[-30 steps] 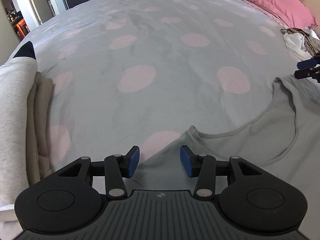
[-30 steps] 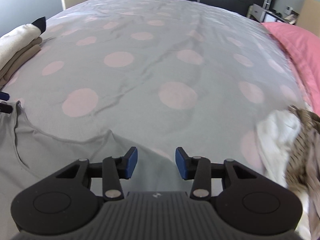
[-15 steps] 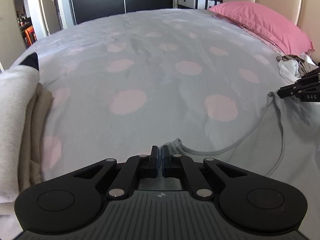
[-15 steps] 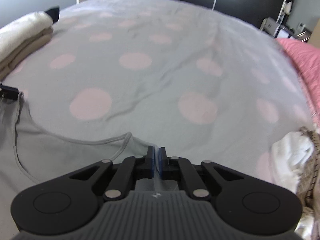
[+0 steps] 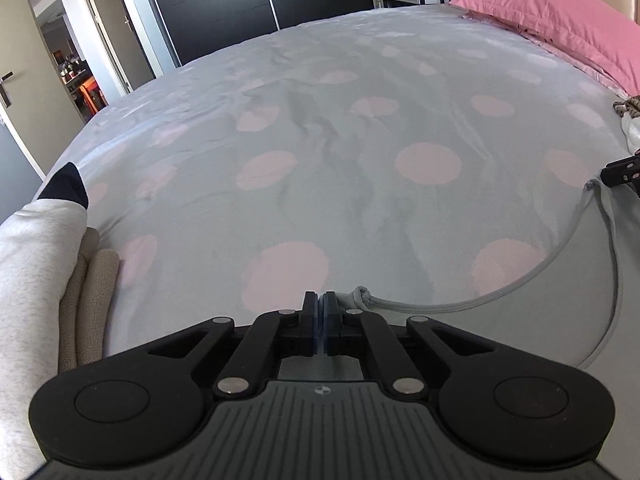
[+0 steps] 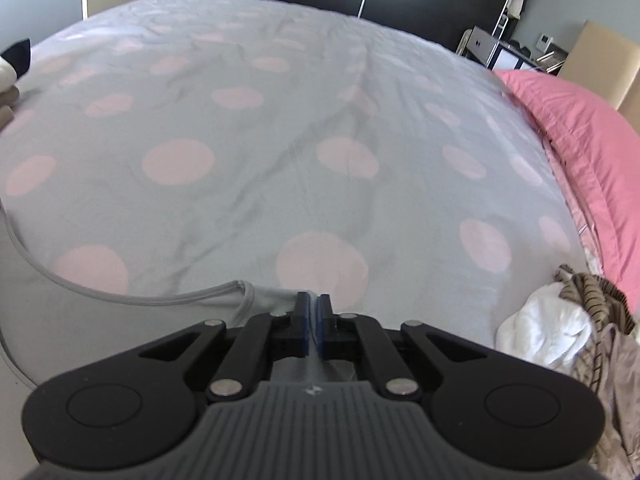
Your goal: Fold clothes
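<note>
One second before this moment both grippers were spread wide above the shoulders of the grey top [image 5: 500, 320]; half a second before they had pressed together, and at this moment they remained so. The left gripper [image 5: 320, 312] pinched the shoulder of the top on its side, with the rolled end of the neckline just to the right of its fingertips. The right gripper [image 6: 312, 312] pinched the other shoulder, with the neckline binding just to the left of its fingertips.

Compared with the earlier pictures, the bedspread [image 5: 320, 140] appeared further below each gripper, and the neckline hung in a loose curve between them, so the top edge seemed to be lifted from the bed. I judge that the grasp was finished and the fold itself was beginning.

The folded pile [image 5: 36, 280] lay to the far left of the left gripper. The unfolded heap [image 6: 560, 320] lay to the right of the right gripper, below the pink pillow [image 6: 580, 128].
</note>
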Demonstrator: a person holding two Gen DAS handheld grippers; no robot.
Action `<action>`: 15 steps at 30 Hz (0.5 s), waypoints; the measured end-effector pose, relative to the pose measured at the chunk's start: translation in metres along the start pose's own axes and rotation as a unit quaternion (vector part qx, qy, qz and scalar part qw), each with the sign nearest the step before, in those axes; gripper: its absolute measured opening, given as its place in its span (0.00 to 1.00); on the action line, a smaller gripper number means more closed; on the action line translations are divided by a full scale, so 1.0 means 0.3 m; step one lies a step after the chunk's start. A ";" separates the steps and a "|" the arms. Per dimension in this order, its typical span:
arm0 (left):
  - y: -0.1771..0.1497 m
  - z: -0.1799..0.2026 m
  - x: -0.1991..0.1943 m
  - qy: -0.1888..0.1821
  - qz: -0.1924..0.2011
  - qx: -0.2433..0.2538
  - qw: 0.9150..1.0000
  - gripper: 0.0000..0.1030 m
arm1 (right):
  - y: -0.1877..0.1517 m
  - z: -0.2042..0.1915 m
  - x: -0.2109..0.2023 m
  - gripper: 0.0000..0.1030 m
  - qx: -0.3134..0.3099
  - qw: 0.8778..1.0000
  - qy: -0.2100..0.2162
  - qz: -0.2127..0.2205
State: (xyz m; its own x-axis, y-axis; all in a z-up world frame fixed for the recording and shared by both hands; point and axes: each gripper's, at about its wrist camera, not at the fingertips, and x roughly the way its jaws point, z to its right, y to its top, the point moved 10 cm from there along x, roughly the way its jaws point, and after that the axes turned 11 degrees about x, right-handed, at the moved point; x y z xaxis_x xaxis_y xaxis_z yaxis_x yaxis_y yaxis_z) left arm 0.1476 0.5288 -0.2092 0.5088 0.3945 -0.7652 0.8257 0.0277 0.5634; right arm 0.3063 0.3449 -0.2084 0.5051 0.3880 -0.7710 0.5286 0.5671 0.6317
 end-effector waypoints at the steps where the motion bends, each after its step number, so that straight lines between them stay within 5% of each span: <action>1: -0.011 0.004 0.016 -0.002 -0.006 0.000 1.000 0.01 | -0.012 0.001 0.019 0.04 0.001 1.000 -0.002 -0.006; 5: -0.048 0.014 0.048 0.000 -0.025 -0.001 1.000 0.05 | -0.047 0.009 0.064 0.10 0.016 1.000 -0.007 -0.024; 9: -0.052 -0.013 -0.020 0.015 -0.018 -0.014 1.000 0.37 | -0.039 0.030 0.022 0.29 0.027 0.999 -0.012 -0.018; 15: -0.115 -0.018 -0.225 0.014 -0.019 -0.013 1.000 0.38 | -0.074 0.058 -0.160 0.41 0.064 0.997 0.025 -0.025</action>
State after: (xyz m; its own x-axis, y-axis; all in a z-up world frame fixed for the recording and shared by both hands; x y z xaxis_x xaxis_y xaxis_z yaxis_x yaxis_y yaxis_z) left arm 0.0836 0.5061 -0.1753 0.4699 0.4182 -0.7774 0.8378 0.0661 0.5420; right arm 0.2821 0.3010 -0.1840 0.4436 0.3985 -0.8028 0.6369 0.4901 0.5952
